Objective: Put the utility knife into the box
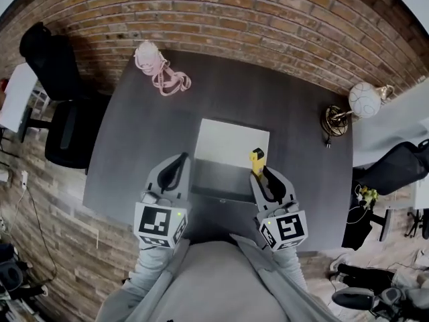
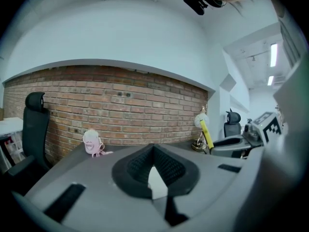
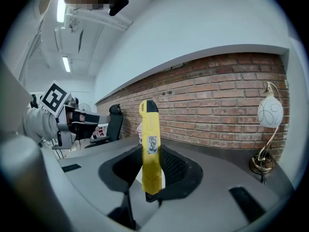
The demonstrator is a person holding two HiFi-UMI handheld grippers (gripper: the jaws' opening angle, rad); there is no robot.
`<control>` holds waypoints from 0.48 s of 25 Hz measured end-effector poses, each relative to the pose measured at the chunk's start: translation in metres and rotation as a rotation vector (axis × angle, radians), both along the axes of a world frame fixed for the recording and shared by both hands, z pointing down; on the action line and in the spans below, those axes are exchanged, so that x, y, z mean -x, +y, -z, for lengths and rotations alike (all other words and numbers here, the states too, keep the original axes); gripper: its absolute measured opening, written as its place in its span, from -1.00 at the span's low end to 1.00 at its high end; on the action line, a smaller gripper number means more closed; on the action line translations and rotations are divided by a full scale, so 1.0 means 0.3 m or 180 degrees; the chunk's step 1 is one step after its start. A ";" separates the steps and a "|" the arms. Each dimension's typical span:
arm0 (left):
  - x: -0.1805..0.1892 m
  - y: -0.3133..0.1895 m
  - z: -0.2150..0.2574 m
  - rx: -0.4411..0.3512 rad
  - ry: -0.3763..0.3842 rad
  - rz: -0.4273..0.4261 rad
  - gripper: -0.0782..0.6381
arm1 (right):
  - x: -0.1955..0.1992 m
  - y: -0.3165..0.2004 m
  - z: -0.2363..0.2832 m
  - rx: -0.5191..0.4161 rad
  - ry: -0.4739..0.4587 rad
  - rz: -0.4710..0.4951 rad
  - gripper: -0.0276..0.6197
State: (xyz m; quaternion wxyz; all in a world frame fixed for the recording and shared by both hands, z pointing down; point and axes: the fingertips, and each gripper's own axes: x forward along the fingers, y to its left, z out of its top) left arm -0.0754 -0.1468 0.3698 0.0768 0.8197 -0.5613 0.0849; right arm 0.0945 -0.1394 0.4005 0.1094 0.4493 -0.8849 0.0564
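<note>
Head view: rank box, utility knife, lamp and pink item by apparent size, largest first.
1. box
2-3. lamp and pink item: they look about alike, so not ranked.
4. utility knife: smallest, though only its upper part shows above the right gripper.

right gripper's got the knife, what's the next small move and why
Probably ease the right gripper a little left and lower it toward the box. Its jaws are shut on the yellow utility knife, held upright, and in the head view the knife sits at the box's right edge, not over its middle.
</note>
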 end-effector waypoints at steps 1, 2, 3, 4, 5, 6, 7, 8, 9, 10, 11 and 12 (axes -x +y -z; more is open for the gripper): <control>-0.005 -0.008 0.000 0.0005 0.0000 -0.0045 -0.73 | 0.002 -0.002 0.000 0.0006 0.0009 -0.0015 -0.52; -0.010 -0.018 0.000 0.0013 0.0001 -0.0091 -0.73 | 0.002 -0.005 0.002 0.0011 0.0010 -0.0040 -0.52; -0.016 -0.028 0.001 0.0020 0.0009 -0.0136 -0.73 | -0.001 -0.008 0.005 0.0017 0.0009 -0.0073 -0.52; -0.023 -0.036 0.001 0.0026 0.0022 -0.0181 -0.73 | -0.005 -0.010 0.009 0.0025 0.0007 -0.0105 -0.52; -0.030 -0.041 0.000 0.0031 0.0033 -0.0225 -0.73 | -0.008 -0.010 0.012 0.0033 0.0004 -0.0133 -0.52; -0.034 -0.044 -0.001 0.0036 0.0037 -0.0266 -0.73 | -0.009 -0.011 0.013 0.0039 0.0002 -0.0152 -0.52; -0.036 -0.047 -0.004 0.0041 0.0036 -0.0304 -0.73 | -0.008 -0.012 0.012 0.0042 0.0006 -0.0165 -0.52; -0.038 -0.049 -0.008 0.0047 0.0034 -0.0337 -0.73 | -0.008 -0.014 0.009 0.0044 0.0020 -0.0175 -0.52; -0.041 -0.052 -0.012 0.0055 0.0035 -0.0367 -0.73 | -0.008 -0.016 0.005 0.0046 0.0042 -0.0186 -0.52; -0.043 -0.055 -0.017 0.0061 0.0036 -0.0394 -0.73 | -0.009 -0.017 0.001 0.0049 0.0068 -0.0202 -0.52; -0.044 -0.059 -0.022 0.0064 0.0037 -0.0417 -0.73 | -0.010 -0.019 -0.004 0.0053 0.0096 -0.0218 -0.52; -0.043 -0.064 -0.028 0.0067 0.0037 -0.0432 -0.73 | -0.010 -0.020 -0.009 0.0059 0.0125 -0.0230 -0.52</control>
